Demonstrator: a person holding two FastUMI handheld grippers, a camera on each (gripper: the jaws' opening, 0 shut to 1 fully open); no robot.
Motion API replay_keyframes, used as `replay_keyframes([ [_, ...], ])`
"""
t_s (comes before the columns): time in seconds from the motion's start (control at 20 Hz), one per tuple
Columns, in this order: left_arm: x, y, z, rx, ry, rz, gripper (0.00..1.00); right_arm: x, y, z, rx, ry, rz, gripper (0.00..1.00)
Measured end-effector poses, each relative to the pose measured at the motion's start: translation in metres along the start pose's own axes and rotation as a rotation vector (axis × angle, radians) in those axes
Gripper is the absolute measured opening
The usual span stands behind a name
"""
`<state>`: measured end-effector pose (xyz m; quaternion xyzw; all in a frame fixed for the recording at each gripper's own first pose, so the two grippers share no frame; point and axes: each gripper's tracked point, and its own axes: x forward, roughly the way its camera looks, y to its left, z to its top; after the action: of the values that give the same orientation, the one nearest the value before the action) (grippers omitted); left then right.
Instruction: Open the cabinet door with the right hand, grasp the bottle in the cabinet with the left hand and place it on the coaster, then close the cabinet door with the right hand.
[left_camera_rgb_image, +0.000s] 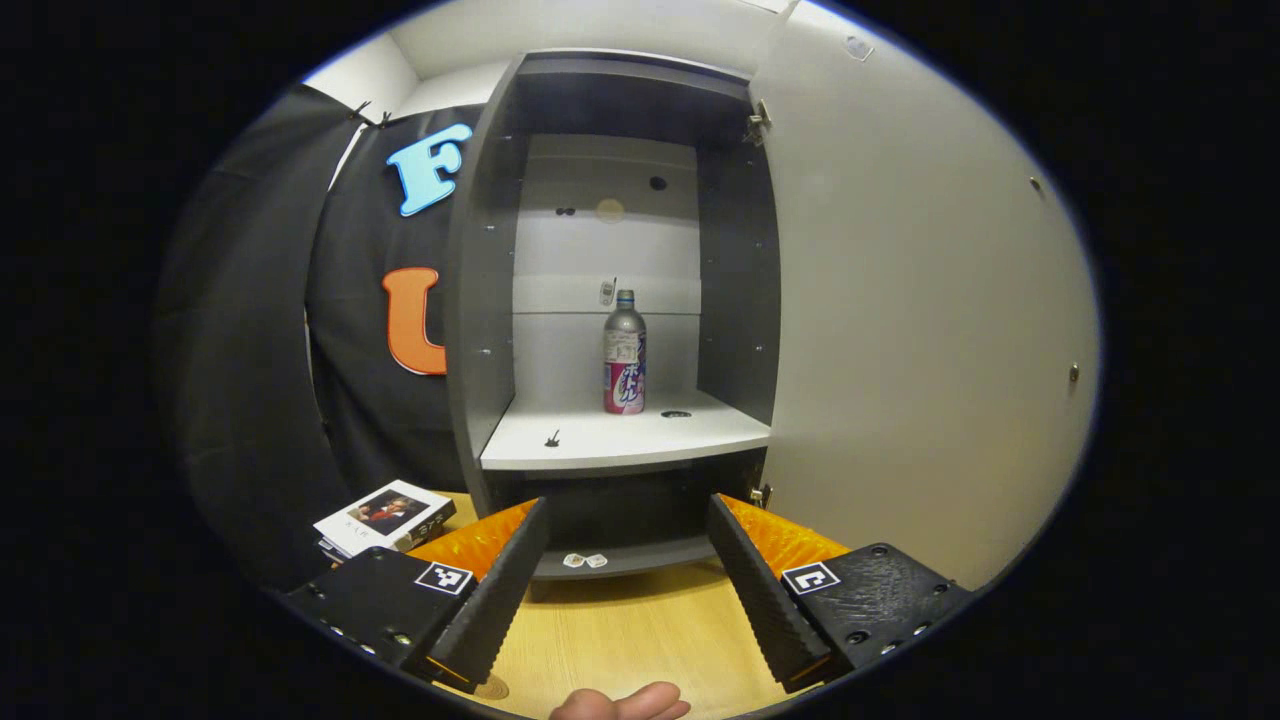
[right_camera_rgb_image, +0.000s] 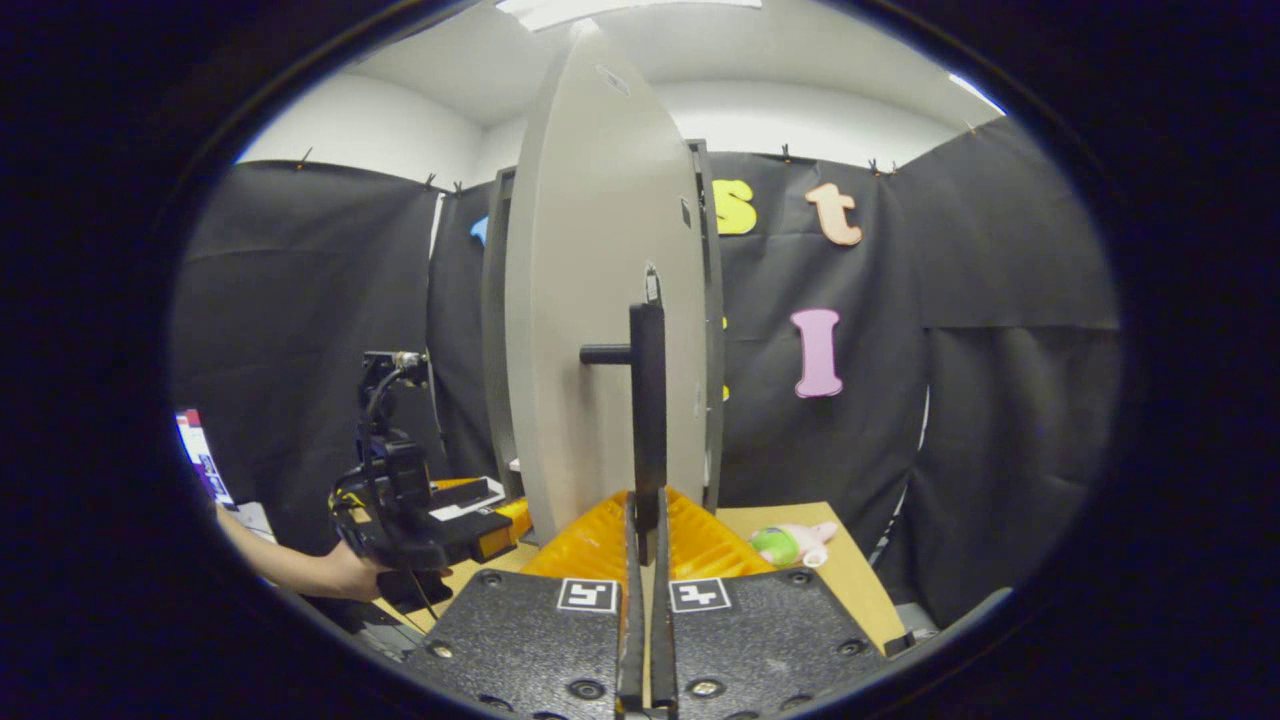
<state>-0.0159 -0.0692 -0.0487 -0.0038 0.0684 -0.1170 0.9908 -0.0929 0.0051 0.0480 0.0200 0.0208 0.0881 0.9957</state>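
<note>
Cabinet (left_camera_rgb_image: 480, 300) stands on the counter (left_camera_rgb_image: 620, 640), door (left_camera_rgb_image: 920, 330) swung wide open to the right. In the right gripper view the door (right_camera_rgb_image: 590, 300) is seen nearly edge-on, its bar handle (right_camera_rgb_image: 647, 420) vertical. Right hand-held gripper (right_camera_rgb_image: 645, 545) is closed on the handle's lower end, both fingers pinching it. So the opening step looks done; the bottle grab is next.

Bottle (left_camera_rgb_image: 624, 352) stands upright on the shelf (left_camera_rgb_image: 620, 435), toward the back, centre-right, clear of both side walls. Left hand-held gripper (left_camera_rgb_image: 628, 575) is open, fingers spread wide, holding nothing, still near the cabinet's front edge, well short of the bottle. Right gripper view shows that gripper (right_camera_rgb_image: 470, 525) off to the left with a hand (right_camera_rgb_image: 345, 572) holding it.

Handling, as a guess: the bottle looks like thin metal or plastic with a glossy label sleeve, so light, fairly stiff, a bit slippery and easily tipped. Best hold is mid-body on the label, below the tapered shoulder, fingers level, moderate squeeze.

Coaster can't be identified. Booklet (left_camera_rgb_image: 385, 515) lies on the counter left of the cabinet.
</note>
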Motion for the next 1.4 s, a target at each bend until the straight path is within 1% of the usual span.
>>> replay_keyframes([
  [0.1, 0.014, -0.008, 0.013, 0.010, -0.027, -0.014, 0.96, -0.004, -0.018, -0.001, 0.025, -0.005, -0.037, 0.06],
  [0.15, 0.023, -0.012, 0.016, 0.018, -0.029, -0.022, 0.87, -0.008, -0.027, -0.002, 0.025, -0.003, -0.061, 0.04],
  [0.2, 0.033, -0.015, 0.019, 0.025, -0.034, -0.029, 0.96, -0.010, -0.038, -0.001, 0.034, -0.004, -0.091, 0.04],
  [0.25, 0.044, -0.016, 0.025, 0.032, -0.044, -0.026, 0.96, -0.014, -0.049, -0.001, 0.048, -0.007, -0.120, 0.06],
  [0.4, 0.085, -0.021, 0.047, 0.017, -0.083, -0.026, 0.97, -0.021, -0.080, -0.001, 0.084, -0.012, -0.194, 0.05],
  [0.45, 0.098, -0.022, 0.057, 0.005, -0.107, -0.028, 0.97, -0.020, -0.084, -0.003, 0.101, -0.007, -0.198, 0.06],
  [0.5, 0.112, -0.020, 0.070, 0.000, -0.132, -0.024, 1.00, -0.020, -0.081, -0.002, 0.124, -0.008, -0.171, 0.04],
  [0.55, 0.126, -0.019, 0.080, 0.001, -0.152, -0.014, 1.00, -0.019, -0.078, -0.003, 0.128, -0.009, -0.162, 0.06],
  [0.6, 0.140, -0.018, 0.090, 0.004, -0.167, -0.005, 0.96, -0.018, -0.078, -0.003, 0.112, -0.007, -0.170, 0.06],
  [0.65, 0.153, -0.018, 0.098, 0.009, -0.179, 0.001, 0.96, -0.021, -0.084, -0.004, 0.091, -0.007, -0.184, 0.06],
  [0.8, 0.194, -0.005, 0.122, 0.013, -0.222, 0.037, 0.97, -0.021, -0.086, -0.010, 0.088, 0.003, -0.181, 0.05],
  [0.9, 0.219, 0.000, 0.131, 0.001, -0.244, 0.053, 0.96, -0.023, -0.104, -0.020, 0.090, 0.029, -0.219, 0.05],
  [0.95, 0.233, 0.004, 0.132, 0.007, -0.241, 0.070, 1.00, -0.023, -0.111, -0.023, 0.110, 0.034, -0.232, 0.05],
  [1.0, 0.246, 0.008, 0.131, 0.015, -0.229, 0.084, 0.96, -0.023, -0.118, -0.025, 0.127, 0.039, -0.249, 0.05],
  [1.15, 0.278, 0.015, 0.129, 0.023, -0.210, 0.109, 0.97, -0.020, -0.133, -0.030, 0.167, 0.059, -0.272, 0.05],
  [1.3, 0.304, 0.016, 0.116, 0.014, -0.178, 0.113, 0.96, -0.010, -0.137, -0.036, 0.187, 0.082, -0.263, 0.05],
  [1.4, 0.315, 0.019, 0.104, 0.034, -0.139, 0.134, 0.97, -0.003, -0.138, -0.040, 0.193, 0.097, -0.259, 0.08],
])
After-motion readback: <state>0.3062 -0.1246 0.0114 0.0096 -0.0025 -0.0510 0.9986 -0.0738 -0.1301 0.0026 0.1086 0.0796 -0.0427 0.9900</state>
